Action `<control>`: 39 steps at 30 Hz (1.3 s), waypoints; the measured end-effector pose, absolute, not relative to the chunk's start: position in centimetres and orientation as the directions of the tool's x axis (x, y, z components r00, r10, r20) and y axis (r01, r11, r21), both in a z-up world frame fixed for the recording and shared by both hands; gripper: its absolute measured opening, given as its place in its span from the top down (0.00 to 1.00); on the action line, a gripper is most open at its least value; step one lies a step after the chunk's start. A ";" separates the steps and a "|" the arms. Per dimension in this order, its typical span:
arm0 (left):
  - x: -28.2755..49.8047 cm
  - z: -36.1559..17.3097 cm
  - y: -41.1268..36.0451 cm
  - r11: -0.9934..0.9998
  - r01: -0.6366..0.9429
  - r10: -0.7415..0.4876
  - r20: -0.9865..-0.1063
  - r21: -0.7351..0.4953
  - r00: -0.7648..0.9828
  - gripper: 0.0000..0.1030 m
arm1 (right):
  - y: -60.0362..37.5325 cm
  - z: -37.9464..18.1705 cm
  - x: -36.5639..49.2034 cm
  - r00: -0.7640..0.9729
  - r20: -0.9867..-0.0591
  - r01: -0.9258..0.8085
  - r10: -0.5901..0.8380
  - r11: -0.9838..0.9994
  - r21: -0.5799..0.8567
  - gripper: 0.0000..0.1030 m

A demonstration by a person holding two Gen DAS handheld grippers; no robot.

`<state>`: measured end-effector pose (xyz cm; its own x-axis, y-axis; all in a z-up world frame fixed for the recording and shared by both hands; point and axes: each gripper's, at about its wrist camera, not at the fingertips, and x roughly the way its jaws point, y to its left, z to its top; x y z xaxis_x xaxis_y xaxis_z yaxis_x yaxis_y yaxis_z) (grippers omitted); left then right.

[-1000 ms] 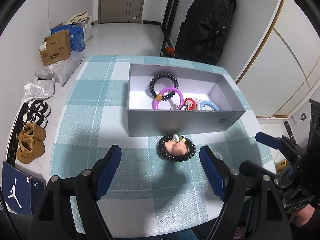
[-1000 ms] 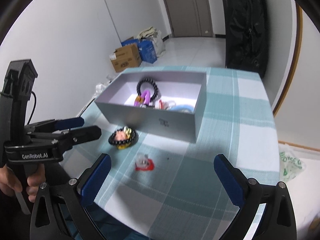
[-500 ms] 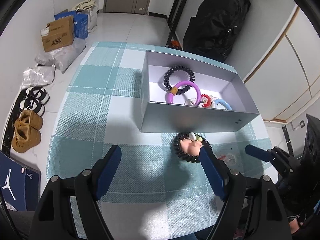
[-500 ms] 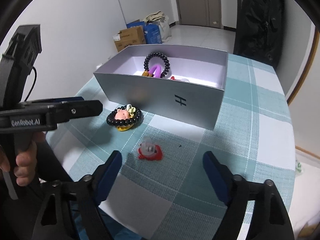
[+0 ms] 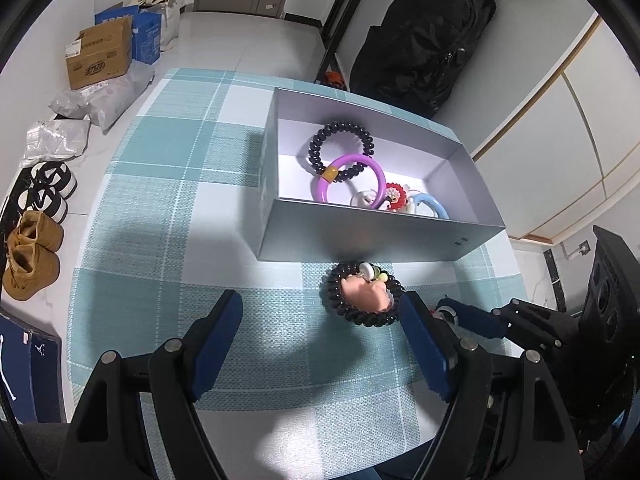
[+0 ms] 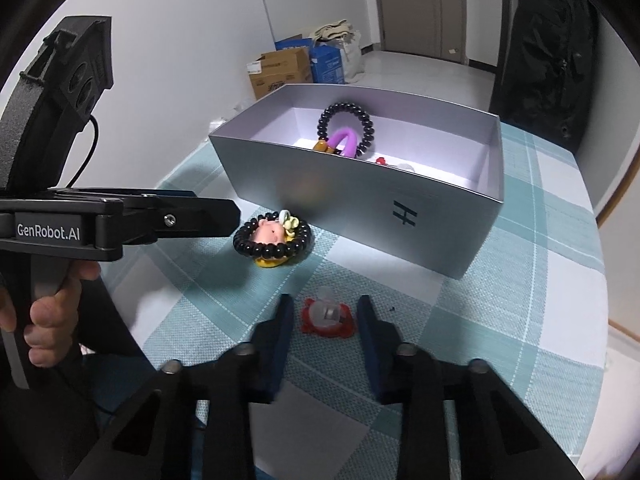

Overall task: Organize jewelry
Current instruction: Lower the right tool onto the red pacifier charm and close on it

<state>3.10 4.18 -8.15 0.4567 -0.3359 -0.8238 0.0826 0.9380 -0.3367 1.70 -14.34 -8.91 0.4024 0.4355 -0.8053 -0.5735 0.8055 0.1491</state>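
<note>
From the left wrist view, the left tool (image 5: pixel 320 332) hangs over the table (image 5: pixel 160 240) with its blue-padded fingers (image 5: pixel 218 336) spread wide and nothing between them. Just ahead of its right finger lies a black bead bracelet (image 5: pixel 362 300) with a pink charm in the middle, flat on the checked cloth and close against the near wall of the grey box (image 5: pixel 360 236) (whether it touches the wall cannot be told). Inside the box are a black coil bracelet (image 5: pixel 341 151), a purple bangle (image 5: pixel 349 178) overlapping it, a red flower piece (image 5: pixel 394 197) and a light blue bangle (image 5: pixel 432 205) along the near wall. The right tool (image 5: pixel 476 320) reaches in from the right edge, low over the table. On the floor to the left sit a cardboard carton (image 5: pixel 100 58) and brown boots (image 5: pixel 30 260).

From the right wrist view, the right tool (image 6: pixel 326 320) is lowered to the cloth with its fingers partly open, one on either side of a small red ornament with a clear top (image 6: pixel 328 318); a gap shows at each side, so it has no grip on it. The ornament lies well in front of the grey box (image 6: pixel 360 208). The black bead bracelet (image 6: pixel 274 236) lies to the left, near the box wall. The left tool (image 6: pixel 192 220) points toward that bracelet from the left, seen side-on, held in a hand (image 6: pixel 48 312).
</note>
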 end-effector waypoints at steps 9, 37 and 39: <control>3.3 -8.6 3.5 0.944 0.103 -0.325 -0.836 -0.313 0.442 0.25 | -14.8 -8.4 2.1 0.402 -0.793 -0.561 0.458 0.808 0.182 0.83; 4.5 -9.0 0.2 0.956 0.159 -0.290 -0.858 -0.245 0.424 0.25 | -17.3 -7.9 2.8 0.404 -0.775 -0.508 0.485 0.824 0.251 0.83; 4.5 -9.1 0.0 0.958 0.165 -0.285 -0.858 -0.235 0.427 0.25 | -17.4 -8.0 2.9 0.402 -0.776 -0.506 0.486 0.824 0.254 0.83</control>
